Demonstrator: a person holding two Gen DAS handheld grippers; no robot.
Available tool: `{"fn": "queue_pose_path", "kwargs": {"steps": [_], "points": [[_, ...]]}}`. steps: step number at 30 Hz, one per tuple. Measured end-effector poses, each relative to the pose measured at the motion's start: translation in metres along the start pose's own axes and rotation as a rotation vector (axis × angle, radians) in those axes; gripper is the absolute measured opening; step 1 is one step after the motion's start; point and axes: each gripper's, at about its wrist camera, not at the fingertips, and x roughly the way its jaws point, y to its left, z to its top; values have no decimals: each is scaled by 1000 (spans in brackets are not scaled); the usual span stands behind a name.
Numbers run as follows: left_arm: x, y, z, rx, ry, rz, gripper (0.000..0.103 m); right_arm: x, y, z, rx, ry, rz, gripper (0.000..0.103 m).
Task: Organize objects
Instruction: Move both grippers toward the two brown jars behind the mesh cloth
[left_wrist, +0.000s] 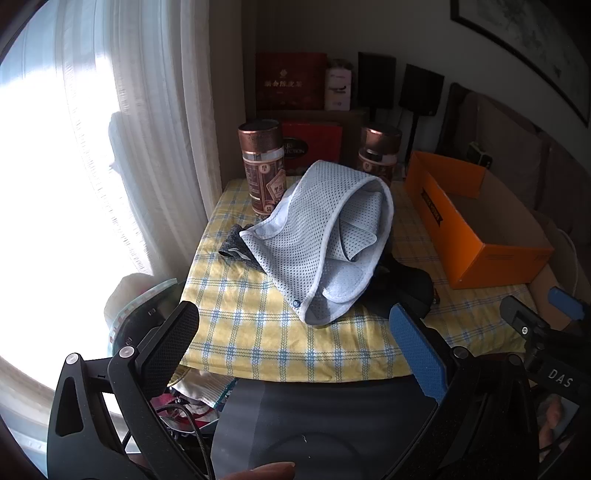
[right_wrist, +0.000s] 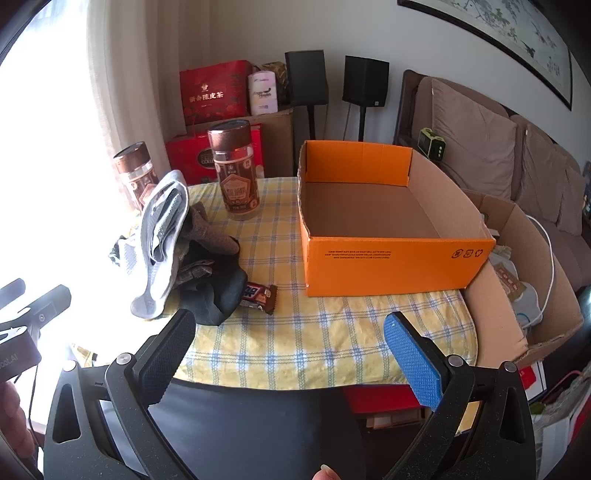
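Both grippers hovering at the near table edge, jaws spread wide, nothing between: left gripper (left_wrist: 295, 350), right gripper (right_wrist: 291, 354). Looking like the start, with no item picked yet.

Lying just ahead at 12 o'clock in the left view: mesh cloth (left_wrist: 325, 236) heaped over dark clothes (left_wrist: 406, 291) on the checked tablecloth (left_wrist: 258, 332). Sitting at 1 o'clock in the right view: orange box (right_wrist: 391, 262), empty.

Probably needing next: closing on a loose fold, lifting clear, carrying toward the box.

Showing only in the right view: snack bar (right_wrist: 260, 295) touching the dark pile, plus the box floor. Standing beyond, two jars (right_wrist: 234, 170), upright.
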Motion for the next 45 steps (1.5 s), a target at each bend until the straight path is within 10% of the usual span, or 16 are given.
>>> {"fn": "queue_pose_path", "kwargs": {"steps": [45], "points": [[28,15,15,-10,-32,-24,103,17,12,19,-58,-39,17,103]]}}
